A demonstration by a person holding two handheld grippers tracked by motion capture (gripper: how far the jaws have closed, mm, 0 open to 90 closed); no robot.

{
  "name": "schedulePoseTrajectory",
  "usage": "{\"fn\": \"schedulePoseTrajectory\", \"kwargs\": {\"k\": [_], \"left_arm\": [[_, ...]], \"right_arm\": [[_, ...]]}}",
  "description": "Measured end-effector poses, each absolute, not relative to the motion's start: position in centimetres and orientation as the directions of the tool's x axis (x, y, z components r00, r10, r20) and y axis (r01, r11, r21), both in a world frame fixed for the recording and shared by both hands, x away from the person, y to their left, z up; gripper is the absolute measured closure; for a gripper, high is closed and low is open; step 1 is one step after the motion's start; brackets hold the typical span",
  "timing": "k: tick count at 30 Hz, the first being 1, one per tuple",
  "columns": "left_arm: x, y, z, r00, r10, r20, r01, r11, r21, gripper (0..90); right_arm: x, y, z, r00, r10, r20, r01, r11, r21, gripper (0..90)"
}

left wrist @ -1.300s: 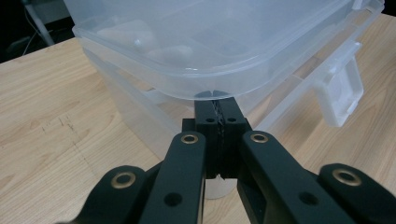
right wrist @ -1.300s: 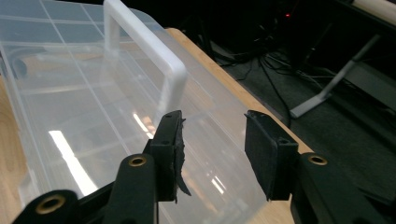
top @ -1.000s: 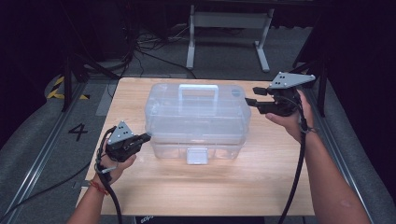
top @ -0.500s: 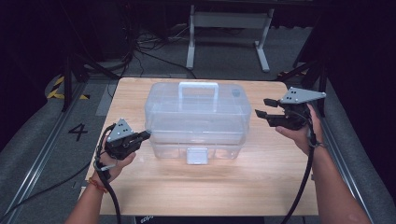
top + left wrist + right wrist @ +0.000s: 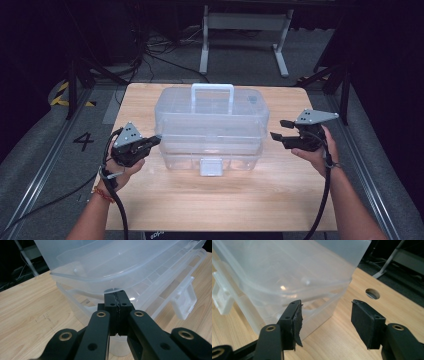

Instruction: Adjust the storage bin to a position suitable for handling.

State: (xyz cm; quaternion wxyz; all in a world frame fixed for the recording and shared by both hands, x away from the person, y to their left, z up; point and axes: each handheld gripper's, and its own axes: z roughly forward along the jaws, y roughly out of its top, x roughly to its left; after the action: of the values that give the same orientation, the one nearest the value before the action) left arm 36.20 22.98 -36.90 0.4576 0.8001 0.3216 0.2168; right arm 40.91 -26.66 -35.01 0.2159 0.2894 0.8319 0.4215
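Box (image 5: 211,127) sits mid-surface, latch at 6 o'clock. Our right gripper (image 5: 277,130) has dropped to its 3 o'clock end, jaws just widened, empty. Left gripper (image 5: 156,141) shut, tips at the lid rim; lift likely next.

The storage box (image 5: 210,127) is clear plastic, smooth and slightly frosted, with soft glints on its lid; its front latch (image 5: 210,167) and handle (image 5: 212,90) are a milkier white plastic. The table (image 5: 225,200) is pale wood with a fine grain and a matt finish. The left gripper (image 5: 117,302) is matt black plastic with brass-coloured rivets, its pads ribbed rubber. The right gripper (image 5: 325,320) has the same black finish; one pad's rubber looks torn and rough at the edge. Grey metal plates top both.
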Motion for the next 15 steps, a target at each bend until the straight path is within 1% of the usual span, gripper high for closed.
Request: {"fn": "schedulePoseTrajectory", "kwargs": {"k": [2, 4, 8, 12, 15], "left_arm": [[36.3, 22.9, -36.8, 0.698, 0.714, 0.055, 0.318, -0.378, 0.869, 89.8], [36.4, 22.9, -36.6, 0.699, 0.713, 0.058, 0.316, -0.380, 0.869, 89.7], [36.6, 22.7, -36.2, 0.698, 0.714, 0.060, 0.316, -0.383, 0.868, 89.6], [36.8, 22.6, -35.9, 0.700, 0.712, 0.060, 0.319, -0.387, 0.865, 89.6], [36.9, 22.5, -35.8, 0.697, 0.714, 0.072, 0.317, -0.396, 0.862, 89.4]], "right_arm": [[40.9, -26.4, -35.6, -0.743, 0.658, -0.125, 0.294, 0.489, 0.821, 42.0], [40.8, -26.2, -35.9, -0.750, 0.652, -0.115, 0.288, 0.477, 0.830, 41.5], [40.7, -25.6, -36.0, -0.745, 0.653, -0.136, 0.253, 0.465, 0.848, 41.5], [40.7, -25.1, -35.9, -0.740, 0.660, -0.127, 0.227, 0.423, 0.877, 41.6], [40.8, -24.6, -36.0, -0.736, 0.663, -0.139, 0.215, 0.423, 0.880, 41.7]]}}
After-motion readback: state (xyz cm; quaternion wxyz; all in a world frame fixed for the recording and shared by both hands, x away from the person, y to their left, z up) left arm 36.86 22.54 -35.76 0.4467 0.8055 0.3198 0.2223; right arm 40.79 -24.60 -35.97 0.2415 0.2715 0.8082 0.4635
